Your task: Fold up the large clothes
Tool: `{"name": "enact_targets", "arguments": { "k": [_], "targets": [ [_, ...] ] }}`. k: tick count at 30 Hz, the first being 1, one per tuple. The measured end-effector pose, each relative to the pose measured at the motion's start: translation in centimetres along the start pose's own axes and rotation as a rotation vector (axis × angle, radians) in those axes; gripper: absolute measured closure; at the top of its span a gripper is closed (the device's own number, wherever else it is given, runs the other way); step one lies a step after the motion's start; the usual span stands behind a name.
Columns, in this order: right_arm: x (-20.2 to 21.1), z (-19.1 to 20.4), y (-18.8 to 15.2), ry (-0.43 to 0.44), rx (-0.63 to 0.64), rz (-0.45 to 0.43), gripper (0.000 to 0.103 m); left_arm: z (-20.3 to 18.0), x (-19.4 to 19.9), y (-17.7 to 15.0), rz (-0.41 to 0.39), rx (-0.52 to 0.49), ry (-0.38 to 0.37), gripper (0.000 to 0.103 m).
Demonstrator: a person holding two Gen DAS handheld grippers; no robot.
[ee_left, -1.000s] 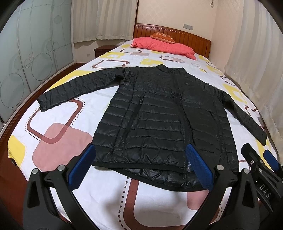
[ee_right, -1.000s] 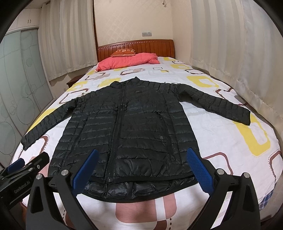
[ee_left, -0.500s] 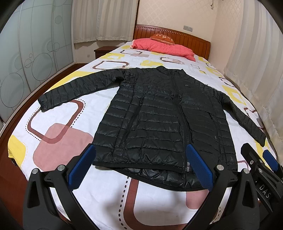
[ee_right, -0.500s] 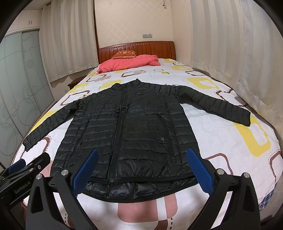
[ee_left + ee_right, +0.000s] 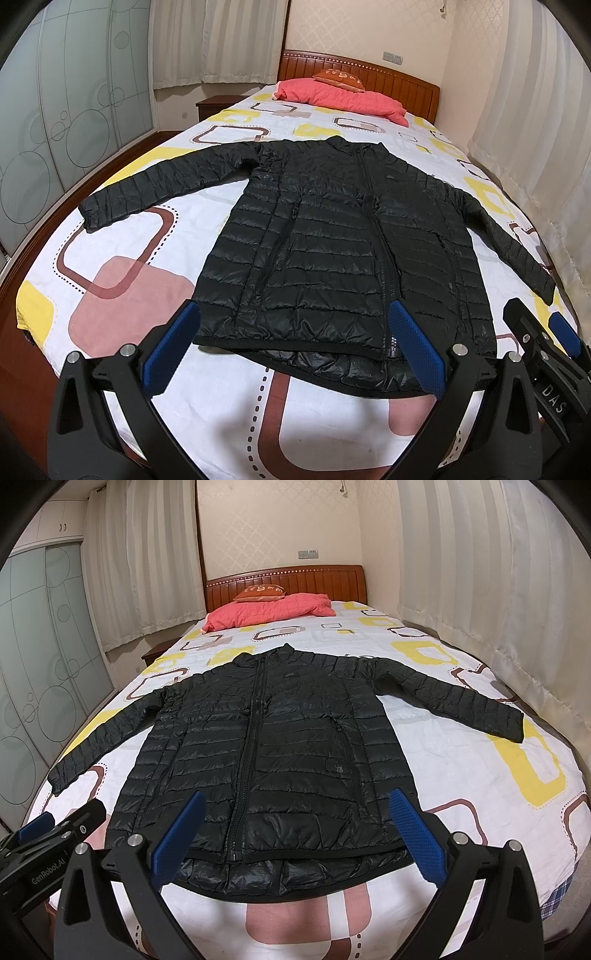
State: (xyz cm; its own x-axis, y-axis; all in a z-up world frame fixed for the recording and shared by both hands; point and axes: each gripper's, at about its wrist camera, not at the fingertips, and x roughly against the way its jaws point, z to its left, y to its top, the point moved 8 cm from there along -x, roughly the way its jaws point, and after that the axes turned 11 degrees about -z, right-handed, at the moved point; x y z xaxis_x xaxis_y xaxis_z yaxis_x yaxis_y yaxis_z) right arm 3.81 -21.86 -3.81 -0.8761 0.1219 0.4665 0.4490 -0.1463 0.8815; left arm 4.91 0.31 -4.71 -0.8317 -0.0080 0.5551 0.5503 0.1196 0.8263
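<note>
Black quilted puffer jacket [image 5: 332,251] lies flat, front up, zipped, on the bed w/ a white sheet printed in yellow, pink and brown rounded squares [image 5: 122,258]. Both sleeves are spread out to the sides, collar toward the orange-brown wooden headboard [image 5: 295,578], hem toward the foot end, nearest the grippers. A strip of the back panel shows below the front hem.

Left hand-held gripper [image 5: 291,347], black frame w/ blue pads, hovers over the foot of the bed just short of the hem, jaws spread wide, nothing between them. Right hand-held gripper [image 5: 295,834] sits beside it, same pose: wide apart, empty, above the hem's middle. Each one shows at the edge of the other's wrist view.

At the head end: folded coral-pink quilt [image 5: 269,609] w/ a small rust-orange cushion [image 5: 260,590] on top. Cream curtains [image 5: 480,572] hang on the right side; frosted glass wardrobe doors w/ circle pattern [image 5: 55,122] on the left.
</note>
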Motion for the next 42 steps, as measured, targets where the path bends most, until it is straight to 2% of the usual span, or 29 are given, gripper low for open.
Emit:
{"name": "enact_targets", "arguments": {
  "k": [42],
  "targets": [
    [0.01,0.29,-0.19,0.004,0.002,0.005,0.004,-0.05,-0.31,-0.33,0.01,-0.002,0.0,0.002]
  ]
}}
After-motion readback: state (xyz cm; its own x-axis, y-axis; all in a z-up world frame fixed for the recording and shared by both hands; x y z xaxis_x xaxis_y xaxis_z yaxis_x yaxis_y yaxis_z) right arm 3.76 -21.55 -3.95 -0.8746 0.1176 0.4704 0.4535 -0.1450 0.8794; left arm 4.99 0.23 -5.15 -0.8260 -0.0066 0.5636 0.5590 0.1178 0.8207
